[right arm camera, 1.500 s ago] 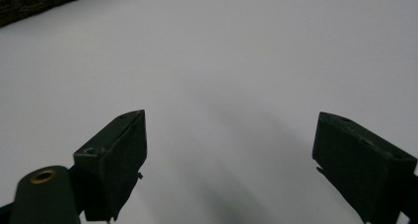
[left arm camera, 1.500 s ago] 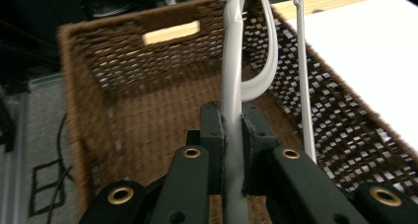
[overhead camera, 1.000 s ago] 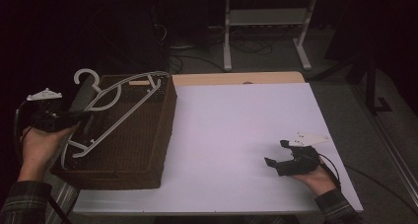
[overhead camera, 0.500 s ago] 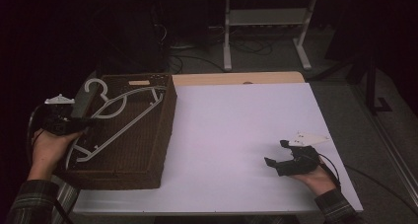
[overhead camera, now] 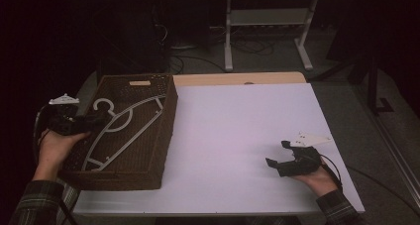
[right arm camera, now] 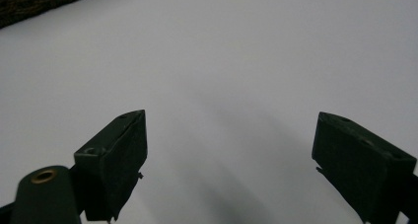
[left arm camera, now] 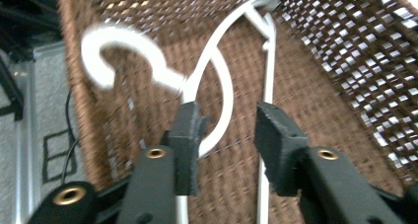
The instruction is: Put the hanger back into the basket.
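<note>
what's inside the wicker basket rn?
One white plastic hanger lies on the floor of the brown wicker basket, hook toward the far-left corner. The left gripper hangs open over the hanger's neck. The near wall hides the floor right behind it.

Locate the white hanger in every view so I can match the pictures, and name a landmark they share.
High view: the white hanger lies inside the wicker basket at left, hook toward the far end, beside the left gripper.
Left gripper view: hook upper left, its frame running between the open jaws.
Right gripper view: not in it.
Shared landmark: the basket's brown weave; a dark strip of it at top left.
</note>
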Tool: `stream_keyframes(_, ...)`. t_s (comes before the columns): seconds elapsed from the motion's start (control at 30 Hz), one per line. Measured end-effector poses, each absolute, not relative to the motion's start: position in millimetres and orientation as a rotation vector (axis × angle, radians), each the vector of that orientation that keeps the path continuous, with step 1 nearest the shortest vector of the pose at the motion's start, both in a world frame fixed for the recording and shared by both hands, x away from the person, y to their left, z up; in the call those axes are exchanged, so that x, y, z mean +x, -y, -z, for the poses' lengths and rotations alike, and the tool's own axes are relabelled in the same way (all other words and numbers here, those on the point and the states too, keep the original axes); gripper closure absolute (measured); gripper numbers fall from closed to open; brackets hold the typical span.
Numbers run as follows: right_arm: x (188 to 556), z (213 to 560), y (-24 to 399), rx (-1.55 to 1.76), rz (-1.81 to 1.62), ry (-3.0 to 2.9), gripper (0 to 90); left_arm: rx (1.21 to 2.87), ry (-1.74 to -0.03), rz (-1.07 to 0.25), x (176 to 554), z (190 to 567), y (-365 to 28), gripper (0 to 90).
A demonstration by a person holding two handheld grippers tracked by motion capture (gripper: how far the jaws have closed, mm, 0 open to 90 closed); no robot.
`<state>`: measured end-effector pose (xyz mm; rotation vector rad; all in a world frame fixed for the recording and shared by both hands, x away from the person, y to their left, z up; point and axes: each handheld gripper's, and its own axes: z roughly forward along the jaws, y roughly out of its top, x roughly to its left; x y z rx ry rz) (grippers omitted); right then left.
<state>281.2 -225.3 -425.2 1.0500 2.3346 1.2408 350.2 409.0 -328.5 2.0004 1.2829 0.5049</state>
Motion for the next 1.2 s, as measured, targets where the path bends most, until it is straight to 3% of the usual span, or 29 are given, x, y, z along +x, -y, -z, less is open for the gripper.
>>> stream_keyframes(0.57, 279, 416, 230, 1.047, -1.274, -2.309, 13.1, 1.969, -1.024, -0.401, 348, 307, -308, 24.2)
stream_keyframes(1.2, 278, 410, 232, 1.032, -1.302, -2.296, 13.1, 2.009, -0.8, -0.315, 341, 312, -198, 12.8)
